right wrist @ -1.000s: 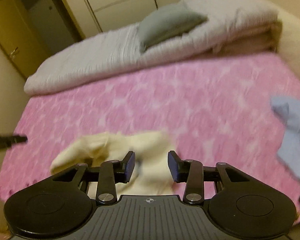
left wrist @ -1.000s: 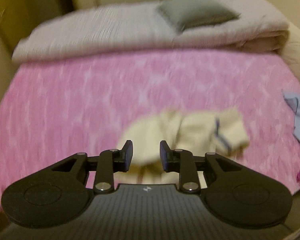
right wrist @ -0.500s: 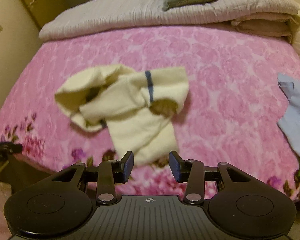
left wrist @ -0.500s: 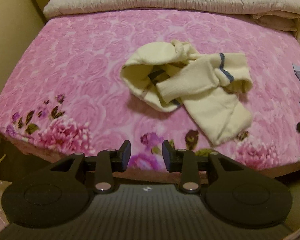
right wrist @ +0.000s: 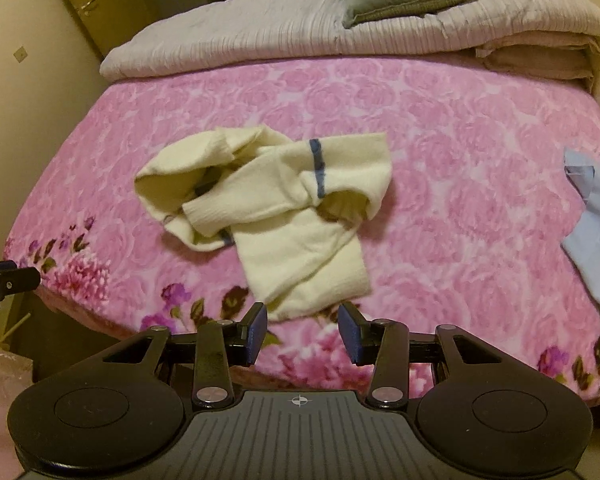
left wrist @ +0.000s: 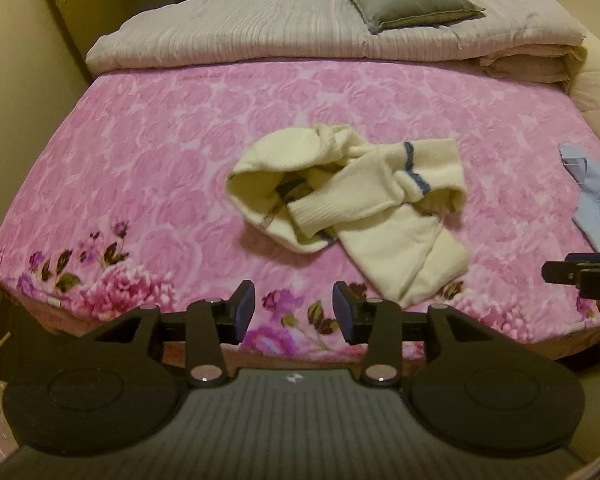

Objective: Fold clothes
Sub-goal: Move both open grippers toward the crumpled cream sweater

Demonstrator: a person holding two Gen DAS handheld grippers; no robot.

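A cream sweater with a blue stripe [left wrist: 352,204] lies crumpled near the front of the pink floral bed cover [left wrist: 148,152]. It also shows in the right wrist view [right wrist: 276,208]. My left gripper [left wrist: 294,312] is open and empty, held off the bed's front edge, short of the sweater and left of its hem. My right gripper [right wrist: 302,328] is open and empty, just in front of the sweater's lower hem. The right gripper's tip shows at the right edge of the left wrist view [left wrist: 580,276].
A light blue garment [right wrist: 596,220] lies at the bed's right edge. A folded grey quilt [left wrist: 300,32] with a grey pillow [left wrist: 412,2] lies across the back. Wardrobe doors and a wall stand to the left.
Both grippers have pulled back from the bed and away from the sweater, which now lies further off. Both stay open and empty.
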